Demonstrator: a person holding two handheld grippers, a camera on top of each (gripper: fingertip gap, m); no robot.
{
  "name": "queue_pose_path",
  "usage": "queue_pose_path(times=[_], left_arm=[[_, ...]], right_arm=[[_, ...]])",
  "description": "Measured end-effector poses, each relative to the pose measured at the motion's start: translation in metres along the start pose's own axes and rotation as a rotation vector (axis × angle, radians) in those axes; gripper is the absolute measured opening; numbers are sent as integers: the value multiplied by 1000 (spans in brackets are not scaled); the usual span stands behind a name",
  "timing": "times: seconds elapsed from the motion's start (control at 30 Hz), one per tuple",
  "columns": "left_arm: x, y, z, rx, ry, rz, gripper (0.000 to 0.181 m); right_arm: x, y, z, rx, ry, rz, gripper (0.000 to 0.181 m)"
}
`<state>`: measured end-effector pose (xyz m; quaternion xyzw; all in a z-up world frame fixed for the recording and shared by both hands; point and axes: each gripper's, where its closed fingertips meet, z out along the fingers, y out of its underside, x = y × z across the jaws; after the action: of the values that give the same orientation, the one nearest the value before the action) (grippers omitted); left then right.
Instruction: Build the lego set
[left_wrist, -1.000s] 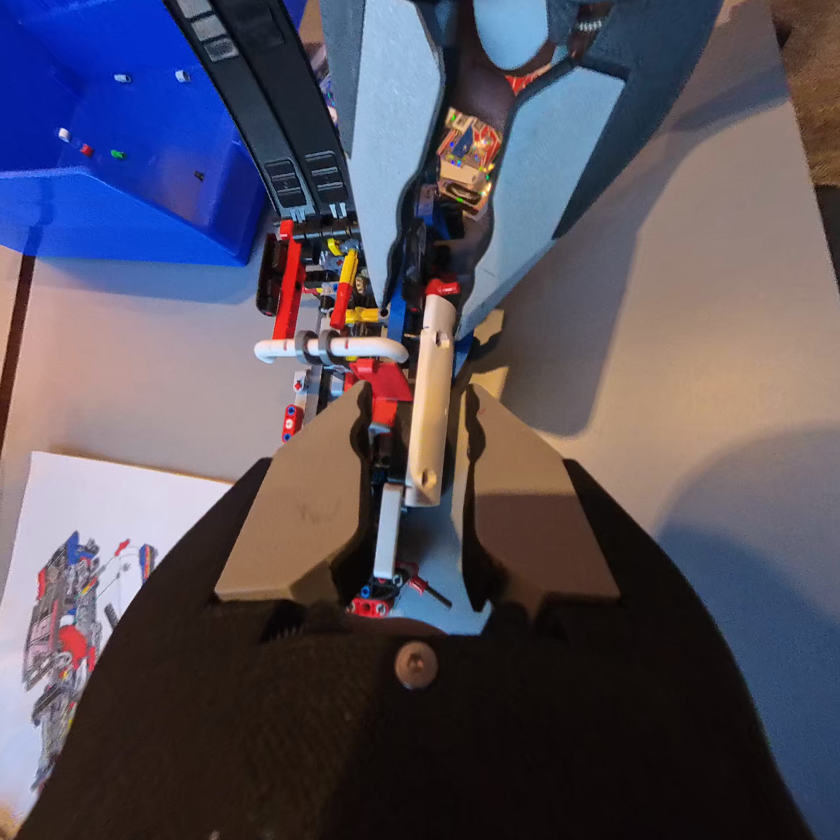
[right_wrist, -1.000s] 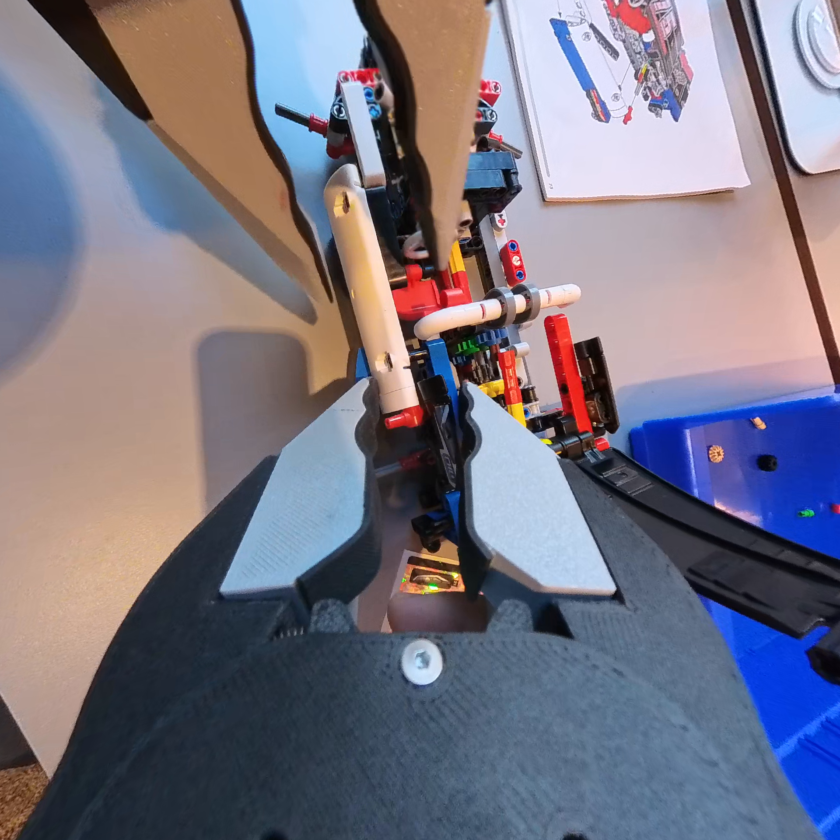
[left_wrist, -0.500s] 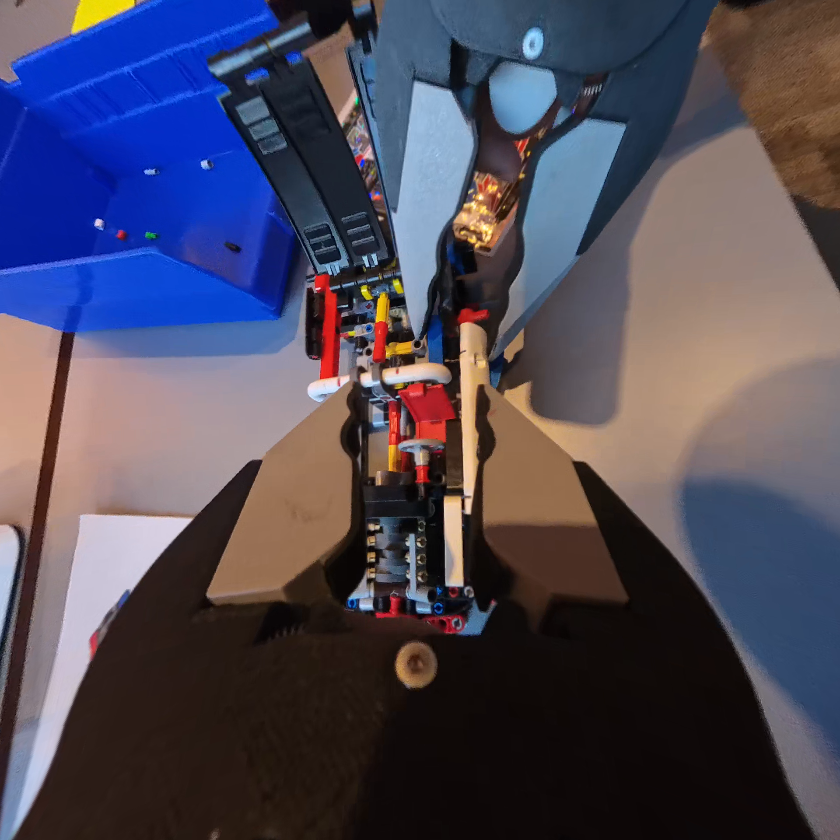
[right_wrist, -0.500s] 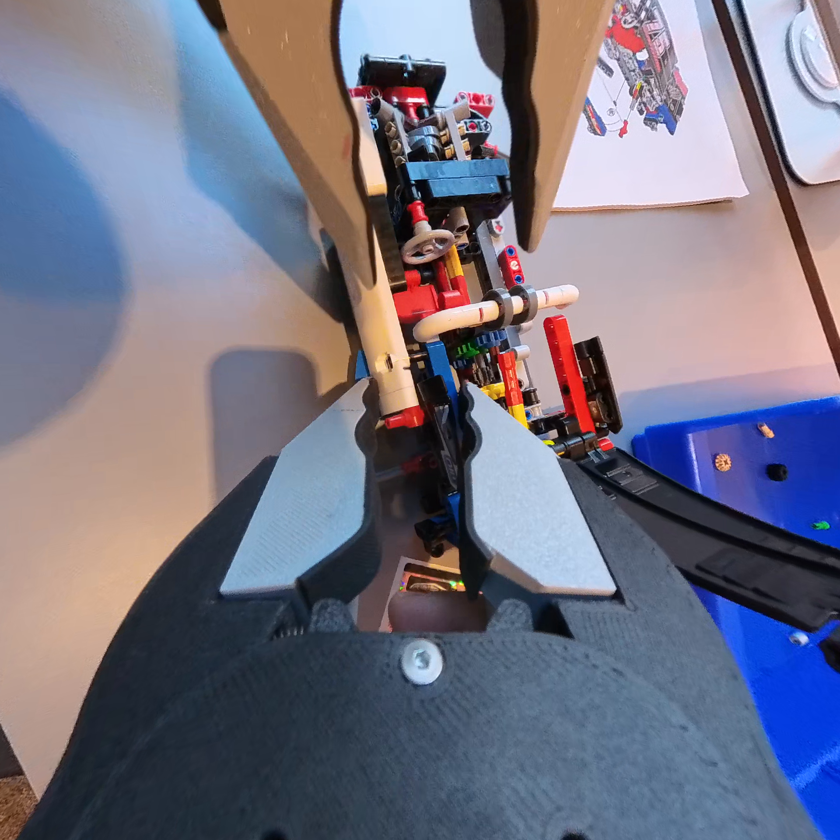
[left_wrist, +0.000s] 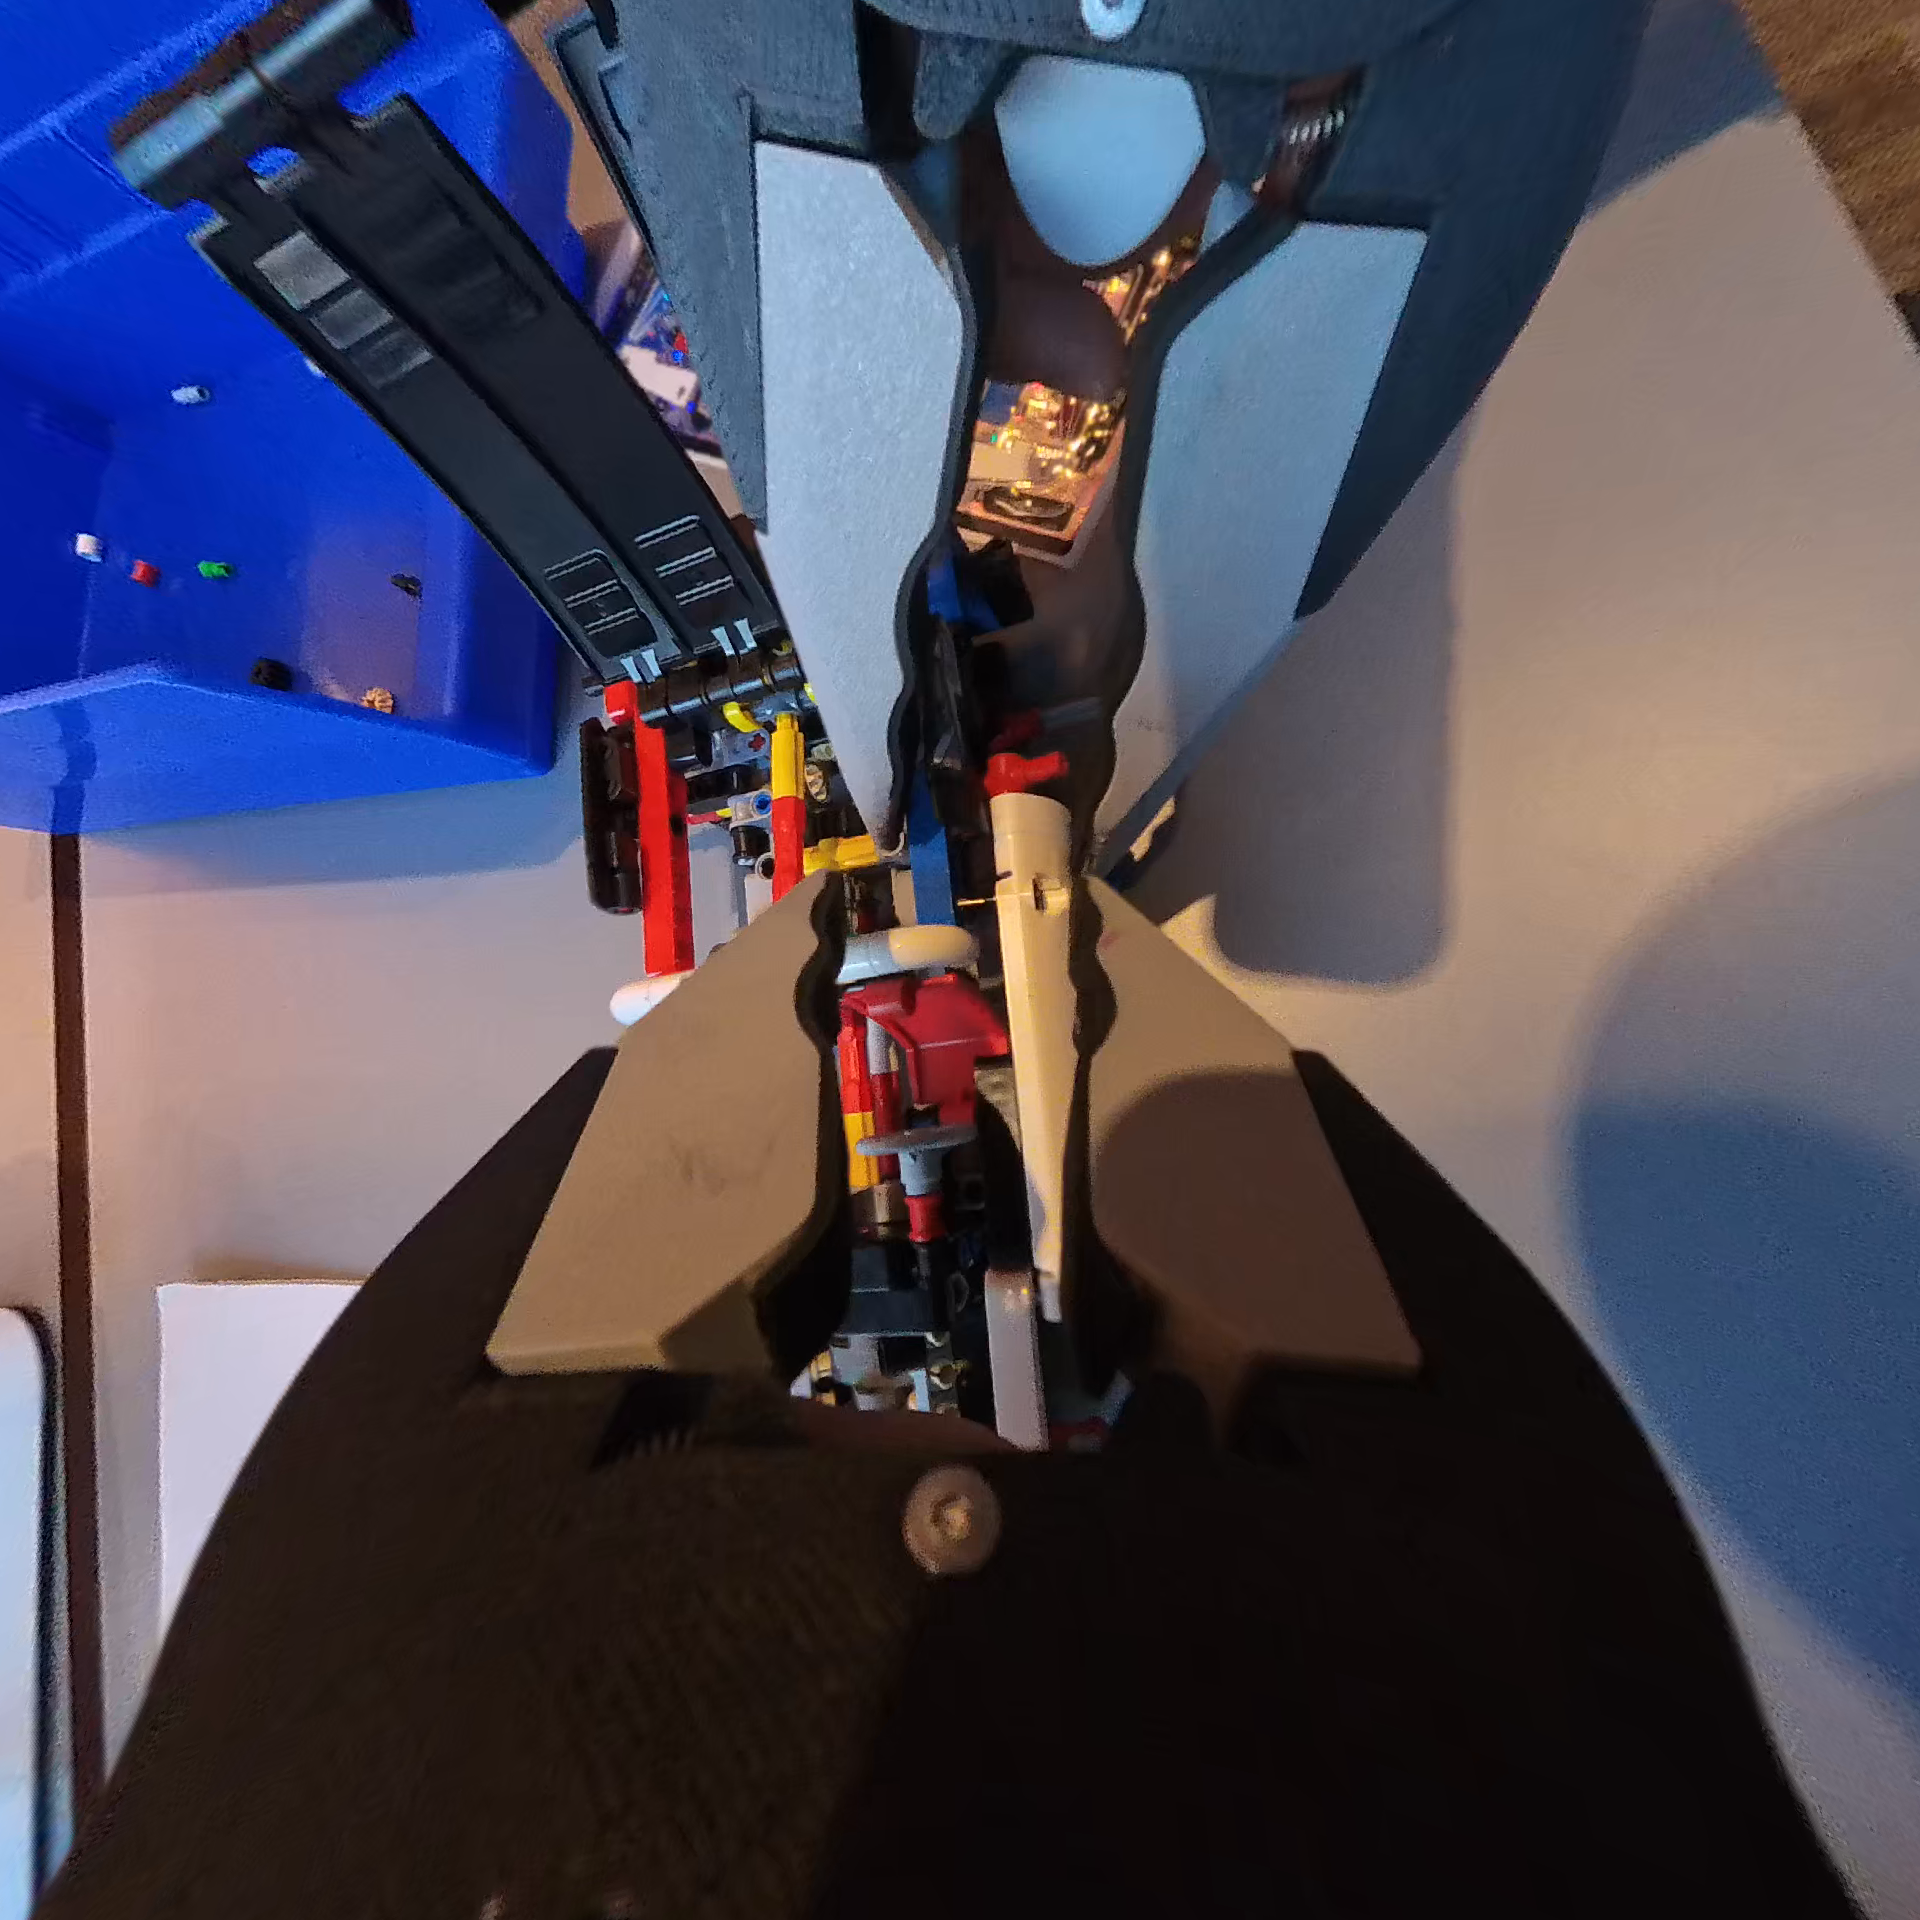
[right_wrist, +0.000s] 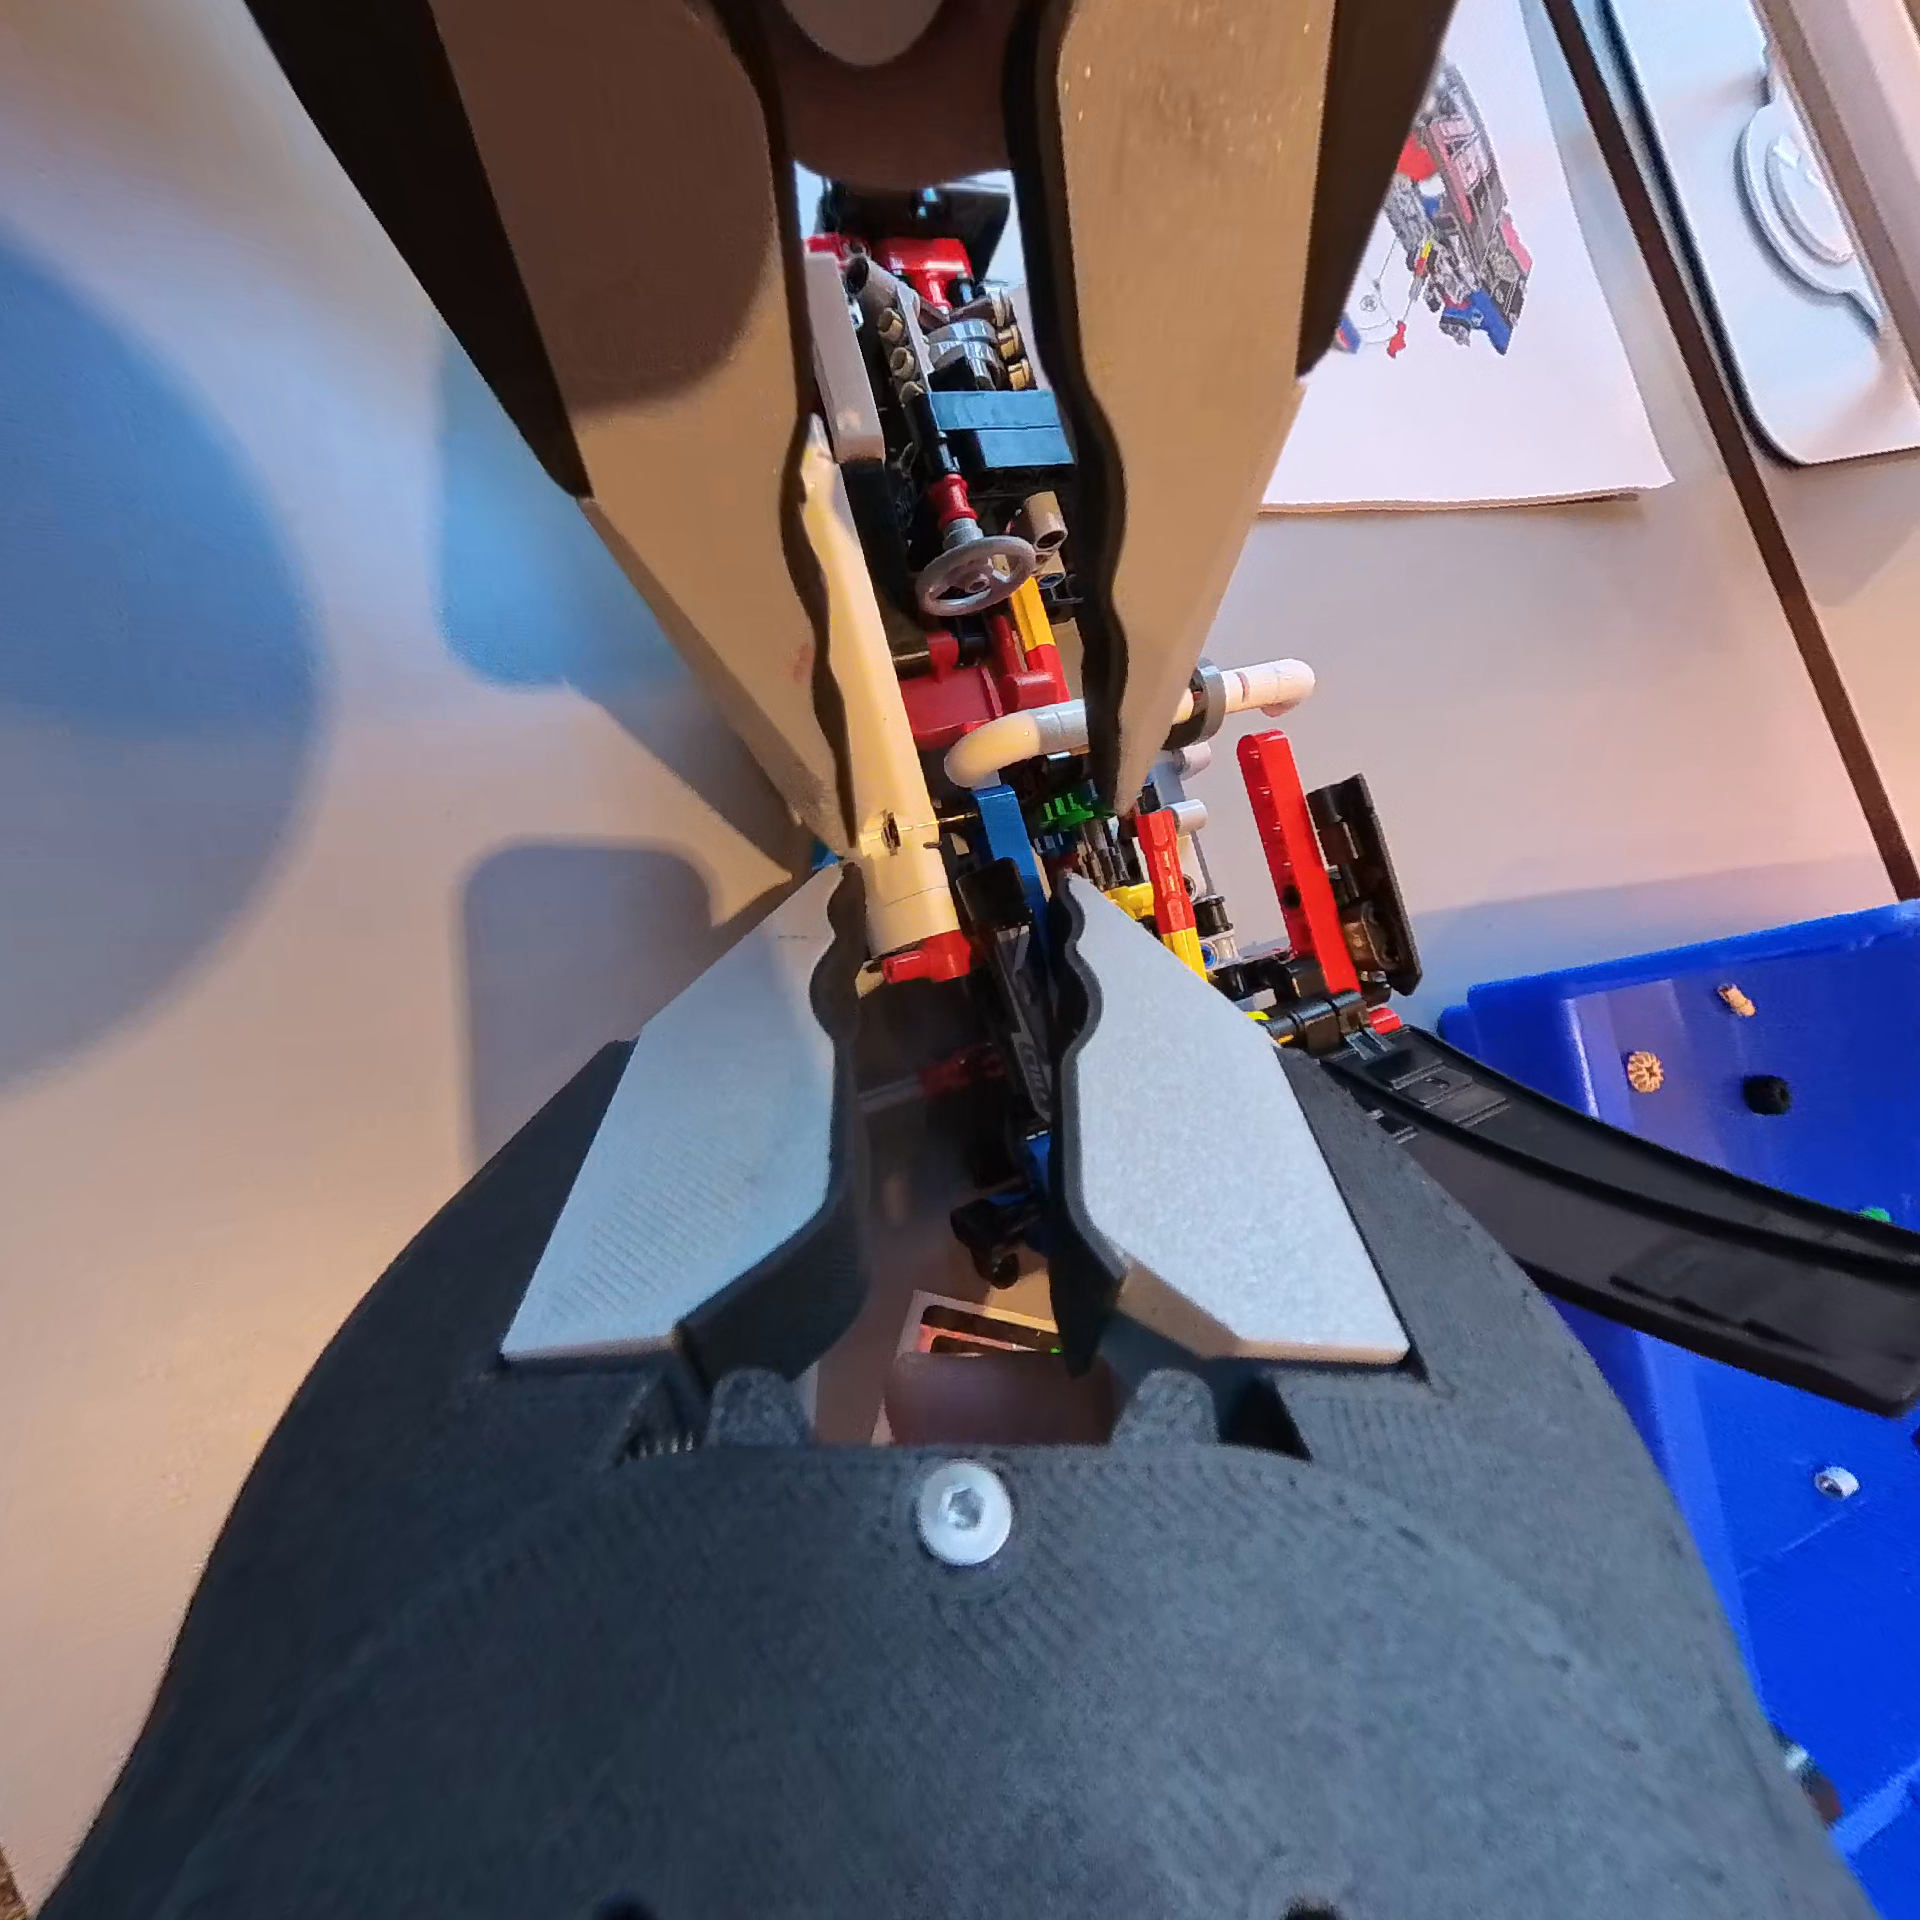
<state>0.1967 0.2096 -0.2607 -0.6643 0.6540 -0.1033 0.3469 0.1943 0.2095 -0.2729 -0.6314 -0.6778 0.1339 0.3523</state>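
Lego model (left_wrist: 935, 1049) half-hidden between tools

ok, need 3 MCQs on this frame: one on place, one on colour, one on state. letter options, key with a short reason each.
1. Where is the blue bin in the left wrist view?
A. upper left
B. lower right
C. bottom centre

2. What colour is the small steering wheel on the lego model?
A. green
B. grey
C. orange

3. How does the left gripper stand?
A. hanging open, far from the model
B. fingers on either side of the model's front
C. out of view

Key: 1 A, the bin fills that corner behind the black curved panels. 2 B, it is a grey spoked ring. 3 B, its tan fingers flank the model.
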Motion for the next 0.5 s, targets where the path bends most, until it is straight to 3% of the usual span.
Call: queue_pose_path(times=[0.5], left_arm=[[2, 3, 8, 3, 78, -64, 35]], right_arm=[[2, 2, 0, 2, -17, -12, 32]])
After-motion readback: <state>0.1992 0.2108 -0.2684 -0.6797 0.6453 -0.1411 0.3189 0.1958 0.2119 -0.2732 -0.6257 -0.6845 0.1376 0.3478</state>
